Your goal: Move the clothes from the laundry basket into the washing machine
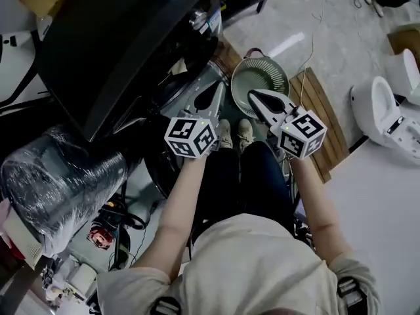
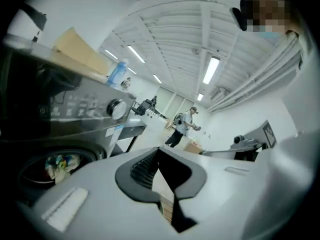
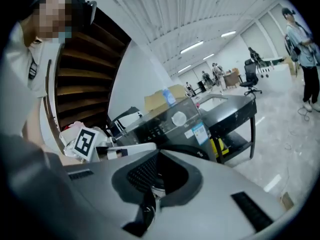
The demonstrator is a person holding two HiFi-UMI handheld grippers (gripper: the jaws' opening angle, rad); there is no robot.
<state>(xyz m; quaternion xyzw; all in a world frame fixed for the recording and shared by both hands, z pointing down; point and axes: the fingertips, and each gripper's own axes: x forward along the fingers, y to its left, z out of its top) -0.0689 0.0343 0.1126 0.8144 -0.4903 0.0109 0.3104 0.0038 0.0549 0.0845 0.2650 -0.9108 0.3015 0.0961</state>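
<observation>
Head view, left gripper (image 1: 215, 92): you hold it out in front of you, level with your other one, its tip just beside the laundry basket's near-left rim.
Head view, right gripper (image 1: 252, 97): its dark tip lies over the near edge of the basket.
Head view, laundry basket (image 1: 259, 63): round and grey-green, it stands on the floor ahead of your shoes (image 1: 235, 135), with its green inside showing.
Head view, washing machine (image 1: 111, 44): dark and broad, it is to your left, close beside the basket.
Head view, surroundings: a slatted wooden mat (image 1: 321, 110) lies to the right of the basket, and a plastic-wrapped bundle (image 1: 59, 182) lies at the far left.
Left gripper view, jaws: clenched, pads meeting, with nothing between them.
Left gripper view, clothes (image 2: 59, 165): a coloured heap sits inside the machine's round drum opening, low at the left.
Left gripper view, machine front: a silver knob (image 2: 116, 109) is on the panel, and a blue bottle (image 2: 117, 74) stands on top.
Left gripper view, background: a person (image 2: 182, 126) stands far off in the hall.
Right gripper view, jaws: clenched too, and holding nothing.
Right gripper view, machine: it stands straight beyond your jaws, with a cardboard box (image 3: 162, 98) on its top.
Right gripper view, marker cube (image 3: 85, 141): your other gripper's cube shows at the left.
</observation>
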